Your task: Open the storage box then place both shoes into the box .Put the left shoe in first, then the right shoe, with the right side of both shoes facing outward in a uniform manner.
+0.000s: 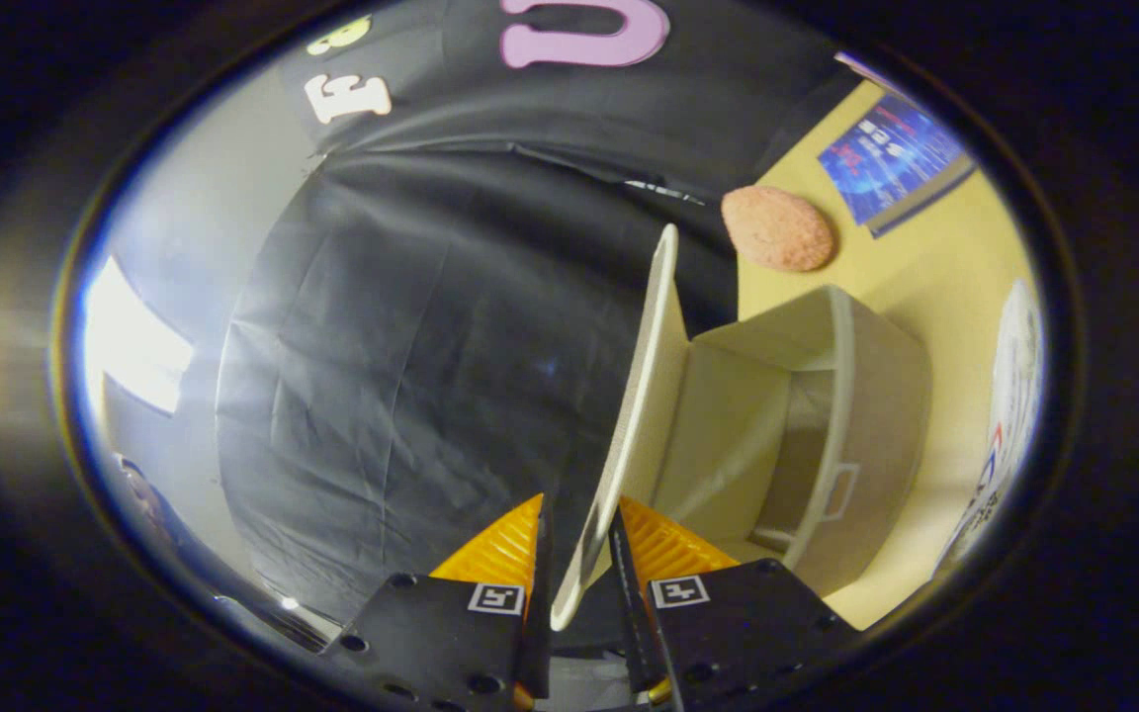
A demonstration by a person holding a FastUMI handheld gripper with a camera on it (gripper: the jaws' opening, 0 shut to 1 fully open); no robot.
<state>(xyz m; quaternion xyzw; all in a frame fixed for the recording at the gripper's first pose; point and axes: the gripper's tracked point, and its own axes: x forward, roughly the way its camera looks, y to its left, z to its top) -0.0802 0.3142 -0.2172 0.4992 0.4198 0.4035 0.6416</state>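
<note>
Tongs (577, 554) pinch the raised lid (641, 396) of the open storage box (856, 435) on the yellow tabletop (935, 267); I see a pink pad (778, 228) and a blue booklet (891, 158) beyond.

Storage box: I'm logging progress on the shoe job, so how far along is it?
Done: the storage box is open, its lid swung up on edge. In hand: the tongs grip the lid's edge between both fingers. Left: both shoes; the box interior looks empty. A shoe-like white item lies beyond the box on the yellow table.
</note>
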